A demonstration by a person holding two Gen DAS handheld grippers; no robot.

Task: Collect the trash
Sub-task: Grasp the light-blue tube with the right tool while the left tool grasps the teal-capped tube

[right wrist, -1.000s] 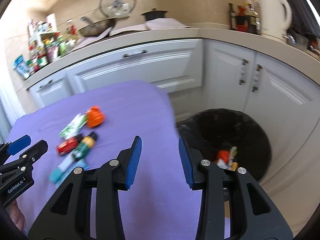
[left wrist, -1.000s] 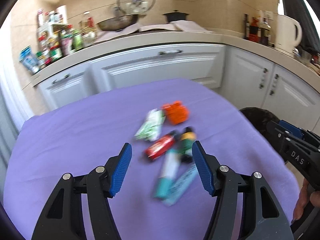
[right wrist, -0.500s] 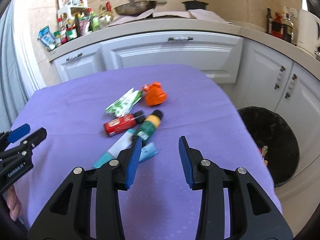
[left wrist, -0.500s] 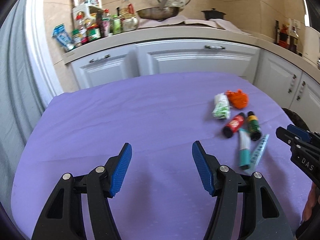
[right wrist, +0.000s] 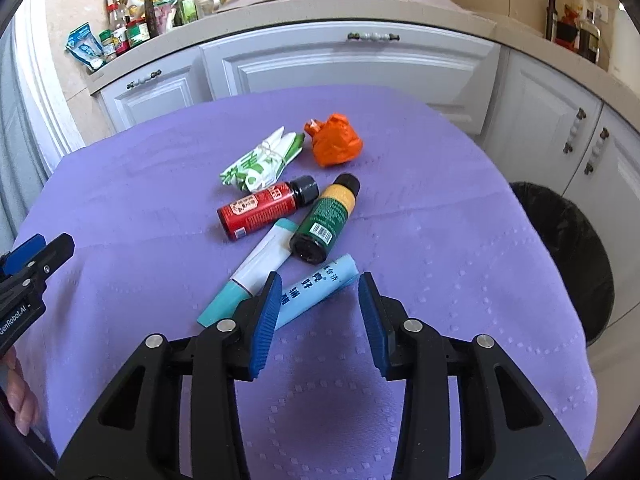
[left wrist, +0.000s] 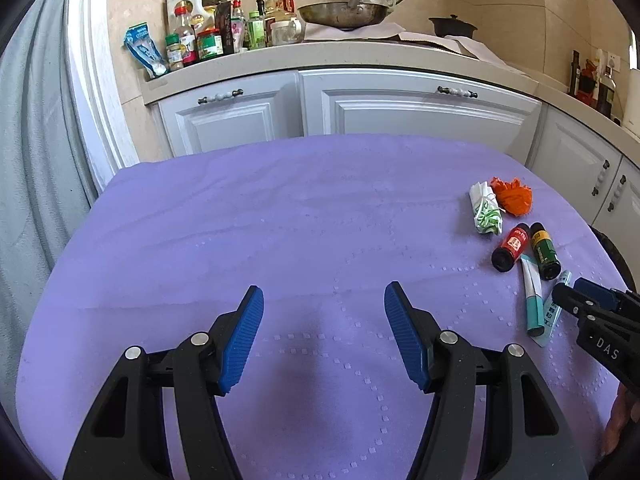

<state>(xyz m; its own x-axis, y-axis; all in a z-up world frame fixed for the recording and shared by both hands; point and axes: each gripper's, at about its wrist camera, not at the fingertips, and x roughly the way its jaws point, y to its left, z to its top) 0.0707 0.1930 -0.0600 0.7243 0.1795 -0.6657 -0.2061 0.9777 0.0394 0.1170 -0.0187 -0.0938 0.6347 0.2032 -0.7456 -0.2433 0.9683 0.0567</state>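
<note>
A heap of trash lies on the purple tablecloth (right wrist: 120,200): an orange crumpled wrapper (right wrist: 334,146), a green-and-white wrapper (right wrist: 260,166), a red bottle (right wrist: 266,210), a green bottle (right wrist: 326,220), a white-and-teal tube (right wrist: 250,276) and a light blue packet (right wrist: 320,286). My right gripper (right wrist: 319,276) hovers at the heap's near edge. Its jaws are opening, the blue packet's end shows between the fingertips, and the pads do not press it. My left gripper (left wrist: 323,288) stands open over bare cloth, left of the heap, with the red bottle (left wrist: 511,246) to its right.
A black-lined bin (right wrist: 568,248) stands on the floor past the table's right edge. White cabinets (left wrist: 400,112) run behind the table, under a counter crowded with bottles (left wrist: 208,36) and a pan. A hand shows at each view's lower edge.
The right gripper has swung from over the bin to the trash heap, and its jaws stand a little wider. The left gripper has moved left, off the heap, over bare cloth.
</note>
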